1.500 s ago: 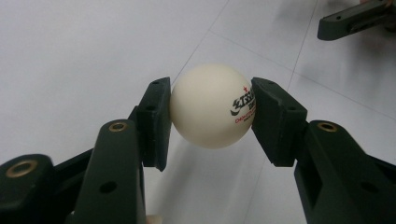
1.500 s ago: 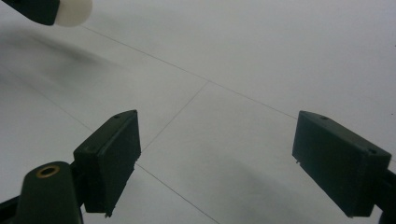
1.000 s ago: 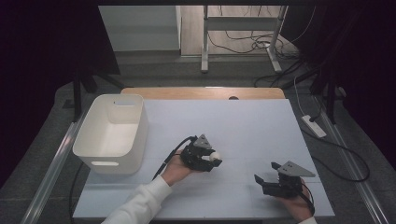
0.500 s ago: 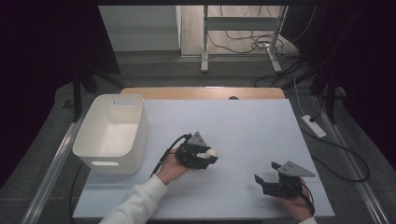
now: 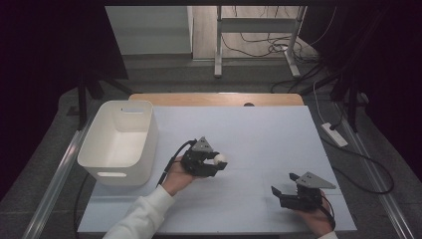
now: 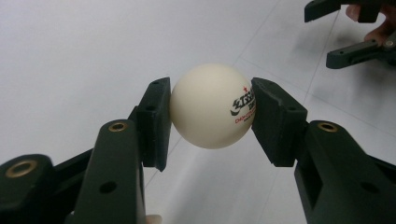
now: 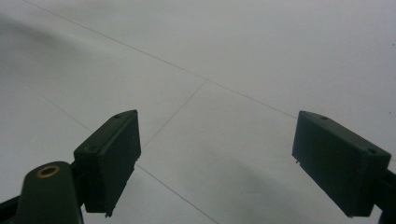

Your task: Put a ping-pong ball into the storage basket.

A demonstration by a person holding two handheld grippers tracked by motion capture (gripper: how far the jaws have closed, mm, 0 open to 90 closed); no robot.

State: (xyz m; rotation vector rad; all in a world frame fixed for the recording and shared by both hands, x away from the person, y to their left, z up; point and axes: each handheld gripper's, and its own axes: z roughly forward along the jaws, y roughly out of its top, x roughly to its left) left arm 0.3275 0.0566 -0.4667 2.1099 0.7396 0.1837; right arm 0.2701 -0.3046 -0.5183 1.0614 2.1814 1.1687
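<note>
Your left gripper (image 5: 218,162) pinches the white ball (image 6: 212,105) squarely between both pads, to the right of the white bin (image 5: 119,142). Your right gripper (image 5: 281,185), farther right of the bin, rests with jaws spread on nothing.

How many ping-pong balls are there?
1. The ping-pong ball is squeezed between the jaws of the left gripper, to the right of the white bin. The bin's inside looks bare, though its near wall hides part of its floor.

A white-topped table (image 5: 259,129) fills the centre of the frame, a wooden edge (image 5: 214,99) along its far side. Beyond it lies grey floor (image 5: 164,64), with cables (image 5: 259,47) at upper right and dark corners on both sides.
</note>
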